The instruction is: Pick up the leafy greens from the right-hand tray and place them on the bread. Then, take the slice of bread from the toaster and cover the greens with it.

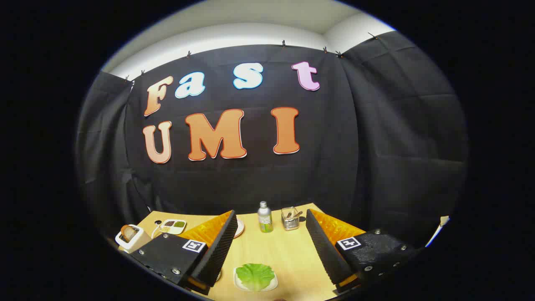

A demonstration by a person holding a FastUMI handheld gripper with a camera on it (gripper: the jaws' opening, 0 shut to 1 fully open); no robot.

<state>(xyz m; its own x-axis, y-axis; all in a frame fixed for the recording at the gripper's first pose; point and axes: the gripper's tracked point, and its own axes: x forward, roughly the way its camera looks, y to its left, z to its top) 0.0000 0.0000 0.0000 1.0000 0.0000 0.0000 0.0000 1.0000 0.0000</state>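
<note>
While the gripper (267,251) hangs above the wooden table (288,255) with its fingers spread wide and nothing between them, the first step of the task looks barely begun: the leafy greens (254,275) lie on a small white tray (271,284) between the fingers, low and close to their roots. The leaf is flat, broad and ruffled, thin and soft by the look of it, so I judge the next move calls for tipping down over the tray and closing gently on the leaf's edge or a raised fold. The ridged faces of the fingers should help to hold so limp a thing. Beyond the left finger a white toaster (130,238) holds an upright slice of bread (128,232) with a brown crust, and next to it is a divided dish (173,226). A round plate (239,228) peeps from behind the left fingertip; what it carries I cannot tell. Farther on stand a small bottle (264,217) and a clear holder (290,218).
</note>
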